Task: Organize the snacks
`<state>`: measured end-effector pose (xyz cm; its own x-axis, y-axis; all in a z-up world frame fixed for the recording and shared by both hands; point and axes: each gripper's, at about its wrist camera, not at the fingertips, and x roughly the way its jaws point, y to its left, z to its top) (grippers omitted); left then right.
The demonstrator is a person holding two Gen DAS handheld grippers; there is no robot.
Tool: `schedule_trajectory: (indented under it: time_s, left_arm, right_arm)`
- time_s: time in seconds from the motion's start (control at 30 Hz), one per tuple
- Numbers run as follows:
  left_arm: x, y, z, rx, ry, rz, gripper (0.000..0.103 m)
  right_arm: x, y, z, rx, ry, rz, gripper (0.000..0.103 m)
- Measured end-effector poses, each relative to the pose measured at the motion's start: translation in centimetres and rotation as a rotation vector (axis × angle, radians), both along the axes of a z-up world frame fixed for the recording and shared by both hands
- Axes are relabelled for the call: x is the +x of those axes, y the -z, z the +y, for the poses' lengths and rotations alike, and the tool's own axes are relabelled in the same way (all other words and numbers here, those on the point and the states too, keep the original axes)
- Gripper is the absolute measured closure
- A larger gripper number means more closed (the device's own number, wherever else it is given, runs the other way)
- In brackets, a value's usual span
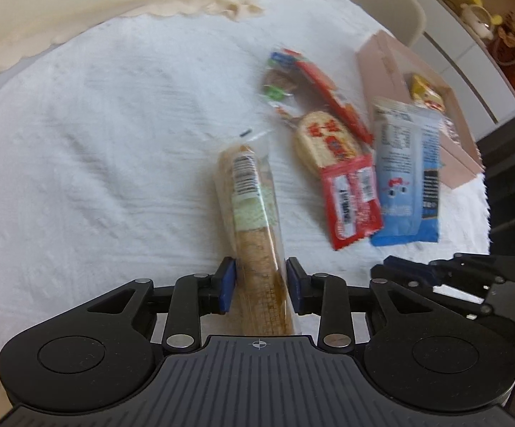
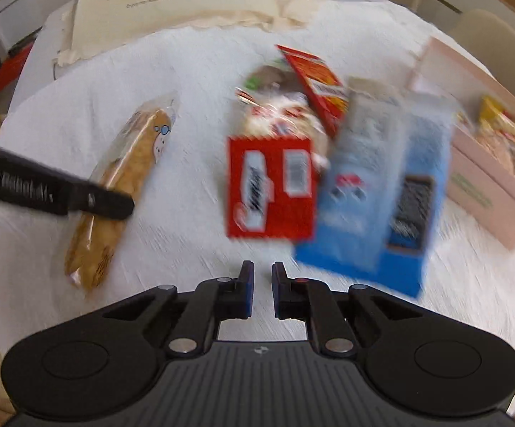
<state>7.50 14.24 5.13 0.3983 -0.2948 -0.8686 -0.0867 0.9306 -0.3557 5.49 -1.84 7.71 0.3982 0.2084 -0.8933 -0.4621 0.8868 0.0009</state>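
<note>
A long biscuit stick pack (image 1: 254, 213) in clear wrap lies on the white tablecloth (image 1: 97, 142). My left gripper (image 1: 261, 283) is shut on its near end, a blue pad against each side. In the right wrist view the same pack (image 2: 133, 149) lies at the left under a left gripper finger (image 2: 79, 195). My right gripper (image 2: 263, 284) is shut with nothing between its pads, just short of a red pack (image 2: 270, 186) and a blurred blue pack (image 2: 378, 195). In the left wrist view it (image 1: 400, 267) shows at the lower right.
More snacks lie in a heap: a round cracker pack (image 1: 325, 138) and a long red pack (image 1: 332, 99). A pink box (image 1: 382, 67) at the right holds a yellow snack (image 1: 426, 96). A cream lace-edged cover (image 1: 115, 7) stands at the back, with chairs (image 1: 382, 0) beyond.
</note>
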Motion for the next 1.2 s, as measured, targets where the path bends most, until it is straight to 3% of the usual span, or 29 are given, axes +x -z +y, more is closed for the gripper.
schedule_trajectory:
  time_s: [0.07,0.13,0.17,0.3,0.4,0.5,0.63,0.7,0.8,0.93,1.13,1.2]
  left_arm:
    - [0.1,0.0,-0.5,0.007,0.012,-0.009,0.069]
    - [-0.2,0.1,-0.5,0.01,-0.003,-0.011,0.069]
    - [-0.5,0.1,-0.3,0.005,-0.017,-0.015,0.069]
    - [-1.1,-0.1,1.7,-0.035,-0.107,-0.023,0.07]
    - [-1.1,-0.7,2.6,-0.027,-0.139,-0.034,0.069]
    - [-1.0,-1.3,3.4,-0.027,-0.17,-0.047,0.073]
    - [-0.5,-2.2,4.7,-0.022,-0.225,-0.069,0.074]
    - [-0.3,-2.5,5.0,-0.025,-0.236,-0.077,0.074]
    - [0.0,-2.8,5.1,-0.036,-0.242,-0.083,0.074]
    - [0.3,-2.3,4.4,-0.062,-0.219,-0.074,0.074]
    - [0.3,-2.0,3.0,-0.082,-0.194,-0.06,0.074]
    - [0.0,-2.1,2.4,-0.091,-0.18,-0.062,0.074]
  right_arm:
    - [0.1,-1.0,-1.6,0.038,0.057,-0.039,0.078]
    - [0.9,-2.0,-3.0,0.049,0.14,-0.1,0.03]
    - [1.3,-2.2,-3.4,0.053,0.169,-0.13,0.026]
    - [4.1,-1.4,-2.8,0.001,0.176,-0.211,0.025]
    - [6.5,0.0,-1.4,-0.027,0.194,-0.195,0.025]
    - [6.6,-0.2,0.3,0.082,0.193,-0.143,0.025]
    - [4.8,-1.0,1.8,0.298,0.01,0.003,0.026]
    - [4.0,-1.2,1.5,0.346,-0.037,0.061,0.026]
    - [3.1,-2.8,0.5,0.297,-0.061,-0.011,0.026]
    - [5.3,-4.6,-0.2,0.165,-0.047,-0.139,0.026]
    - [12.3,-3.7,1.6,0.077,-0.061,-0.154,0.026]
    - [14.8,-2.4,3.4,0.076,-0.085,-0.111,0.026]
